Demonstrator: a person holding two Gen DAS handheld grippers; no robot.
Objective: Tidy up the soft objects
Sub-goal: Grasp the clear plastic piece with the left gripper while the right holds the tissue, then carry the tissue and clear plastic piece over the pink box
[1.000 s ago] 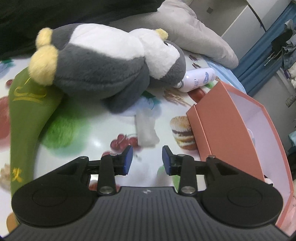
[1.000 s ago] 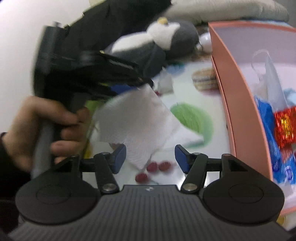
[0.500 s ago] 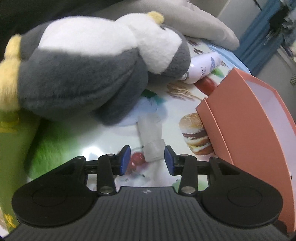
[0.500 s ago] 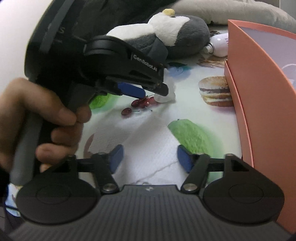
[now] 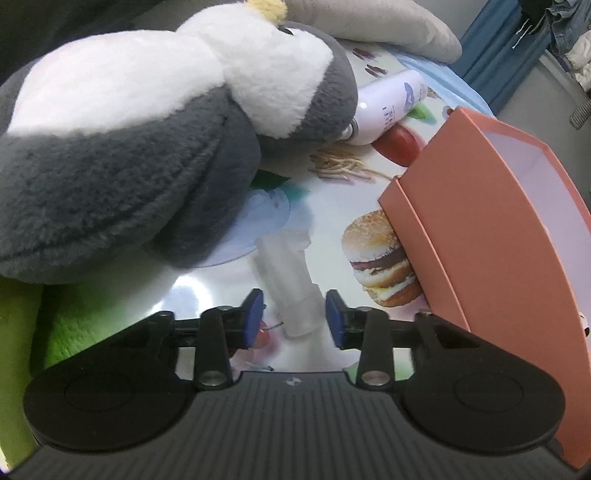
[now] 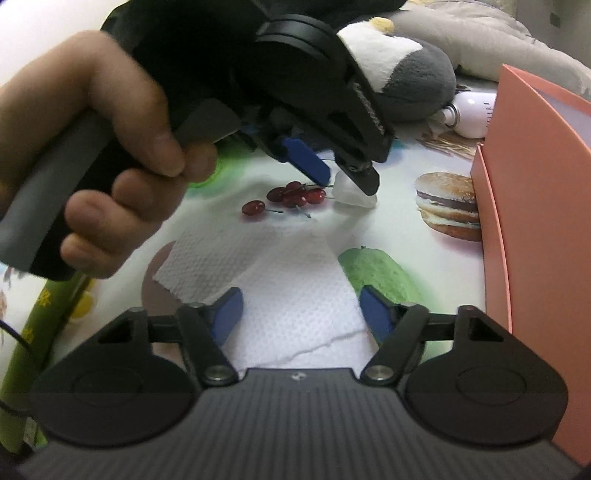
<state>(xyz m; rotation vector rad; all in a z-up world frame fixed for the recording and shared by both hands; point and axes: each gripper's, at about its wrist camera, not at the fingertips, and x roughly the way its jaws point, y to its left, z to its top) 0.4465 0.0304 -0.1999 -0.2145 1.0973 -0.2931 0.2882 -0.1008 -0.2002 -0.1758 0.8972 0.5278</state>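
A small translucent white piece (image 5: 291,291) lies on the printed tablecloth between the blue pads of my left gripper (image 5: 294,319). Its jaws are closing, and a thin gap shows on each side of the piece. In the right wrist view a hand holds that left gripper (image 6: 347,181) over the same white piece (image 6: 354,197). A grey and white penguin plush (image 5: 147,147) lies just behind it. My right gripper (image 6: 301,314) hovers low over a flat white tissue (image 6: 288,288). Its jaws are closing with the tissue beneath them, and the pads are not pressing on it.
A salmon-coloured box (image 5: 480,229) stands open on the right, also in the right wrist view (image 6: 543,221). A white bottle (image 5: 388,107) lies behind the plush, and a grey cushion (image 5: 369,29) lies further back. A green plush object (image 6: 29,350) lies at the left edge.
My left gripper has moved forward and down, so the white piece now sits between its jaws. The tissue that hung in the air now lies flat under my right gripper.
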